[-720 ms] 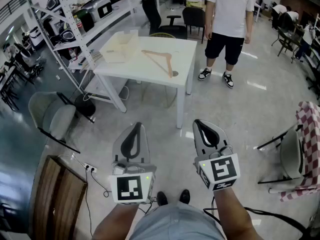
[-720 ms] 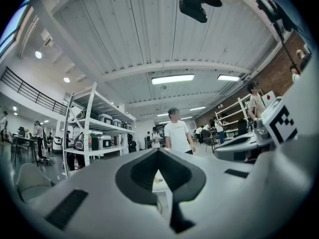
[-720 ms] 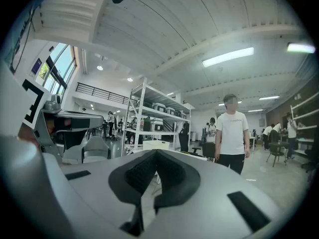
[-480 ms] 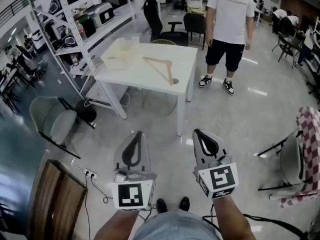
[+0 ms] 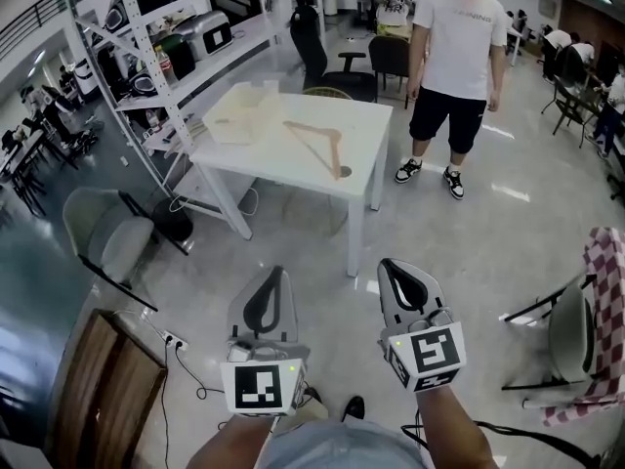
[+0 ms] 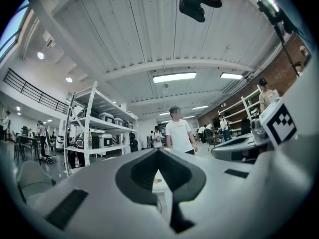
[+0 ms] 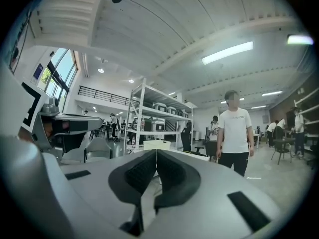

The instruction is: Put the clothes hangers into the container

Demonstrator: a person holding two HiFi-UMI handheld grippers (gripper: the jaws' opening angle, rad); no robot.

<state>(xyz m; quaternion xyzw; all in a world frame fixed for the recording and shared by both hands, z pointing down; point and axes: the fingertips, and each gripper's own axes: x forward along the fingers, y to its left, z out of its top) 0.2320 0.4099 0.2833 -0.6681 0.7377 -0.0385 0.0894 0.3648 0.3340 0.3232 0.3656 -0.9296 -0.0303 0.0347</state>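
Left gripper (image 6: 158, 151): jaws shut tip to tip, nothing between them. Right gripper (image 7: 156, 152): likewise clenched on nothing. In the head view both are held level, side by side and low in front of the wearer, pointing toward the table (image 5: 376, 115).

Table: white, well apart from both grippers, with bare floor (image 5: 459, 252) between.

Hanger (image 5: 317, 140): wooden, lying flat on the tabletop near the middle. It is outside the container (image 5: 244, 115) and on its right. Near it, but I cannot tell whether they touch.

Container: a pale, see-through box toward the table's far left corner. I cannot tell from here whether anything is in it.

Surroundings: shelving (image 5: 166, 47) to the left of the table. A bystander (image 5: 459, 37) in a white shirt and dark shorts stands beyond its far right corner.

Status (judgement): nothing is done for this hanger. It is untouched and not in the box. Remaining steps: close the gap to the table, open a gripper, grasp the hanger, carry it over the box wall and release. Only one hanger is visible.
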